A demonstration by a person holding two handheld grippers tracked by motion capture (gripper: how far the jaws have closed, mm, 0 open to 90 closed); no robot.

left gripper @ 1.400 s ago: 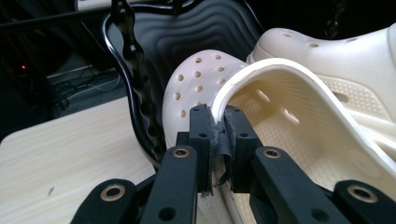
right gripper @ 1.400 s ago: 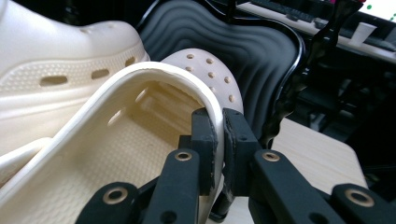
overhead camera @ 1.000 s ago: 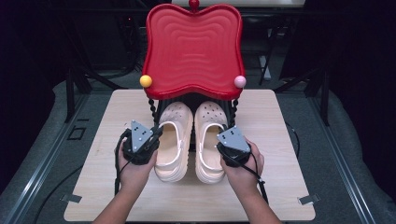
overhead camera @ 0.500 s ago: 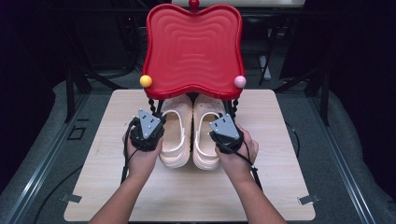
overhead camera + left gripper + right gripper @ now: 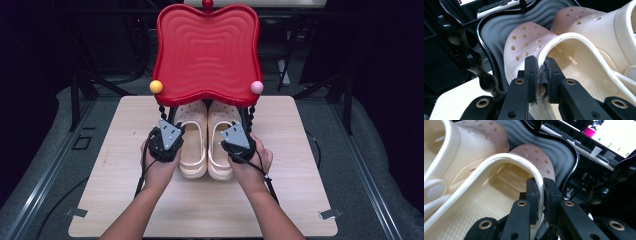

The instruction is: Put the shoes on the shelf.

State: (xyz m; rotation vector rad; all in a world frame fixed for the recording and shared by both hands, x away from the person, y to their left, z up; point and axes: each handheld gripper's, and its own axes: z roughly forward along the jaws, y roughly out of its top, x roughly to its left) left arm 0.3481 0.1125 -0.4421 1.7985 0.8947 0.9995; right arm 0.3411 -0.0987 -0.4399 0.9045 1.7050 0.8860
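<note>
Two cream clogs sit side by side on the surface, toes under the red tray stand. Your left gripper pinches the left clog's outer rim; your right gripper pinches the right clog's outer rim.

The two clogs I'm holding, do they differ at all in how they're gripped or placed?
The left clog lies on the person's left, the right clog beside it. The left gripper pinches the left clog's outer rim; the right gripper pinches the right clog's outer rim. Both are cream, perforated, toes under the red shelf.
</note>
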